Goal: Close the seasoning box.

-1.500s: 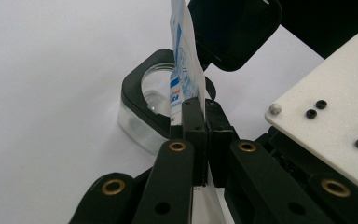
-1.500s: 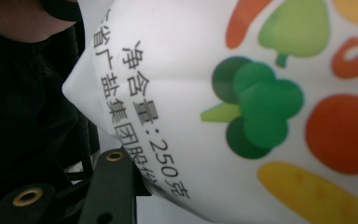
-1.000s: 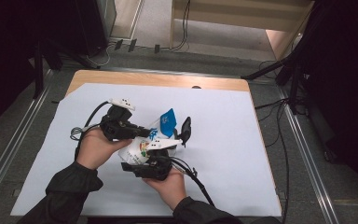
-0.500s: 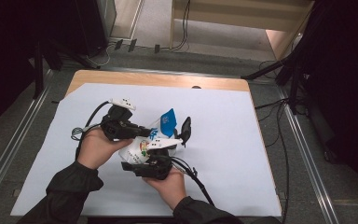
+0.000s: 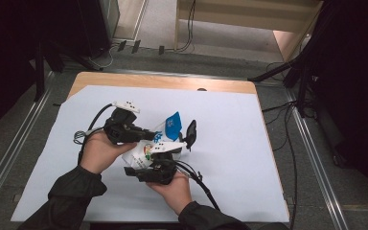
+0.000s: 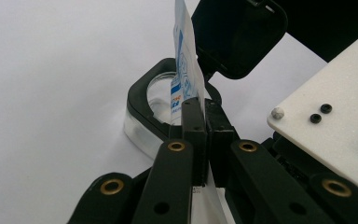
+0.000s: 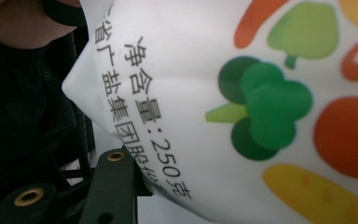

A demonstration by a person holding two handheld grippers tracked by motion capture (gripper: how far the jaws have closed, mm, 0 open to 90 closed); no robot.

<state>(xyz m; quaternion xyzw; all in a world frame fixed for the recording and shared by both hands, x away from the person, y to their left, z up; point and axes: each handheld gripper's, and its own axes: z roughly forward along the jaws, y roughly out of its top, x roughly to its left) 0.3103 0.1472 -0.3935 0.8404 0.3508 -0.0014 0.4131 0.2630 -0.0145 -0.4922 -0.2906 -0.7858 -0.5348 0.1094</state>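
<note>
A white bag (image 5: 146, 152) printed with vegetables, its top blue, is held up between both grippers over the middle of the table. My left gripper (image 5: 155, 134) is shut on the bag's thin upper edge (image 6: 182, 56), its jaws pressed together on the film. My right gripper (image 5: 148, 163) holds the bag's bulging body (image 7: 261, 93) from below; one finger (image 7: 115, 186) shows beside the bag, the other is hidden behind it. Just beyond the bag's top stands a clear container with a black rim (image 6: 142, 95) and a raised black flip lid (image 6: 237, 32).
A pale sheet (image 5: 230, 158) covers the wooden table (image 5: 172, 82). The container's lid (image 5: 190, 133) stands up right of the bag. Cables trail from both grippers toward the near edge. Metal rails run along the table's left and right sides.
</note>
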